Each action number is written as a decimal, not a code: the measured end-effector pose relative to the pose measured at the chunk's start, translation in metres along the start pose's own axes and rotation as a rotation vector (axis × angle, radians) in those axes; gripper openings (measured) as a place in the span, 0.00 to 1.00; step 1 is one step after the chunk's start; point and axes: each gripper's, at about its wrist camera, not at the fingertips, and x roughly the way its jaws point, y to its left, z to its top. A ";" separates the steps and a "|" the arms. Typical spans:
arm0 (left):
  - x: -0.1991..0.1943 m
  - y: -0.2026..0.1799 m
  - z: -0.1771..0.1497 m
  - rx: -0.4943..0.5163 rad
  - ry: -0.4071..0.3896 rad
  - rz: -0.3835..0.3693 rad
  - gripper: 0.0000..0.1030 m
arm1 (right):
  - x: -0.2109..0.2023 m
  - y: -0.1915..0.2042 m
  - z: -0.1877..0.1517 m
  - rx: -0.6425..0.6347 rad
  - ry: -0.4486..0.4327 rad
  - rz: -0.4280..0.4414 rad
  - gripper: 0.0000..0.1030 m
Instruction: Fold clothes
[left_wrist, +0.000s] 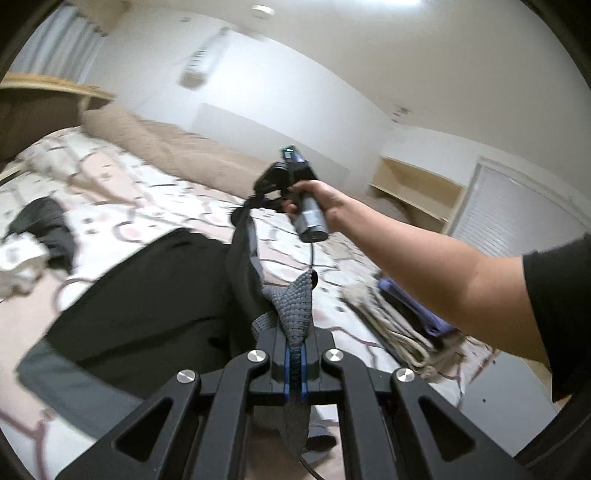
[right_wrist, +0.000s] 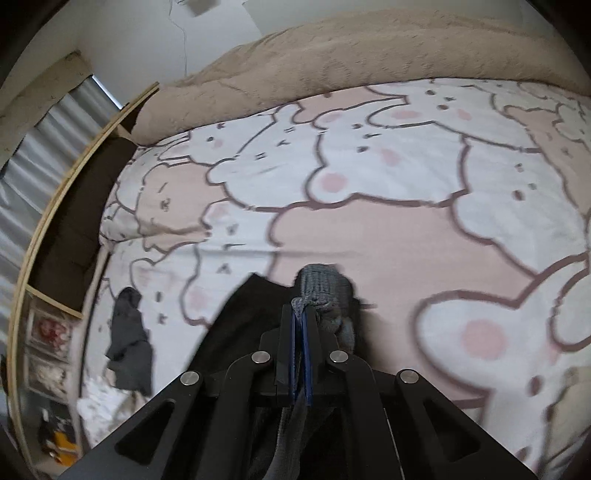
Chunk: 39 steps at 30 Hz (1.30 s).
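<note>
Grey ribbed hem (left_wrist: 295, 306) pinched flat between left gripper (left_wrist: 295, 365) jaws, closed down to cloth thickness; same ribbed edge bunched in right gripper (right_wrist: 302, 325), also clamped shut on fabric. Dark garment (left_wrist: 147, 295) hangs from both grips, strung between them, lower part draped onto cartoon-print bedsheet (right_wrist: 369, 240). Long axis runs gripper to gripper: from left jaws up and away to right gripper, held higher and farther out by right hand (left_wrist: 317, 199). Slack, twisted band of cloth between the two, so edge not yet taut. Next move hinges on that span: pull apart to straighten, or lower flat onto sheet; cannot tell which fold stage. Other items well clear: dark clothing heap (right_wrist: 129, 339) at far left of bed, folded pile (left_wrist: 399, 317) by right forearm, beige blanket (right_wrist: 369, 55) along far edge.
</note>
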 end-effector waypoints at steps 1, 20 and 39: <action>-0.006 0.009 0.001 -0.012 -0.005 0.022 0.04 | 0.006 0.010 -0.001 0.005 0.003 0.006 0.04; -0.035 0.195 -0.006 -0.261 0.034 0.314 0.04 | 0.150 0.107 -0.004 0.050 0.091 -0.072 0.04; 0.007 0.169 0.013 -0.090 0.107 0.281 0.04 | 0.081 0.147 -0.048 -0.114 -0.014 0.007 0.84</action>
